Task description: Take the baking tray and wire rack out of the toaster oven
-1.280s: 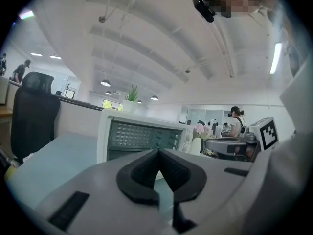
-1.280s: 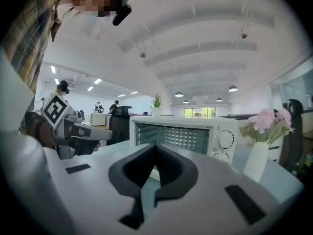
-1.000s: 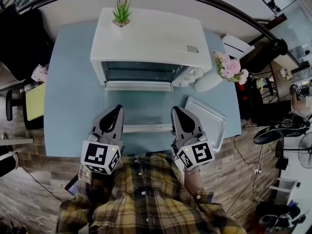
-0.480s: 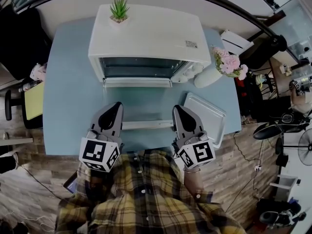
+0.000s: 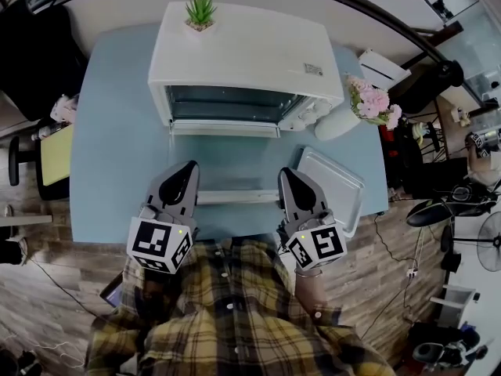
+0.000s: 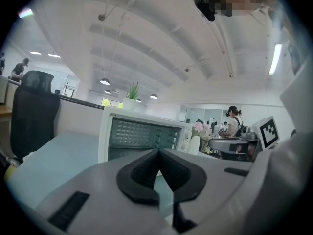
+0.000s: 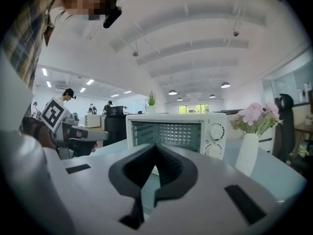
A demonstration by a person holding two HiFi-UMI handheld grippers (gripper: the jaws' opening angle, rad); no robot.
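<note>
The white toaster oven (image 5: pixel 243 53) stands at the back of the blue table (image 5: pixel 117 147). Its glass door (image 5: pixel 235 167) is folded down flat, with the white handle bar (image 5: pixel 235 197) nearest me. The silver baking tray (image 5: pixel 333 188) lies on the table to the right of the door. I cannot make out a wire rack in any view. My left gripper (image 5: pixel 188 172) hovers at the handle's left end and my right gripper (image 5: pixel 288 176) at its right end. Both are shut with nothing between the jaws, as the left gripper (image 6: pixel 157 153) and right gripper (image 7: pixel 155 148) show in their own views, facing the oven cavity (image 7: pixel 171 133).
A small potted plant (image 5: pixel 200 10) sits on top of the oven. A white vase of pink flowers (image 5: pixel 352 112) stands by the oven's right side, just behind the tray. A yellow item (image 5: pixel 56 157) and a black chair (image 6: pixel 32 111) are at the left.
Only the head view shifts a little. Both grippers stay shut at the ends of the door handle.
</note>
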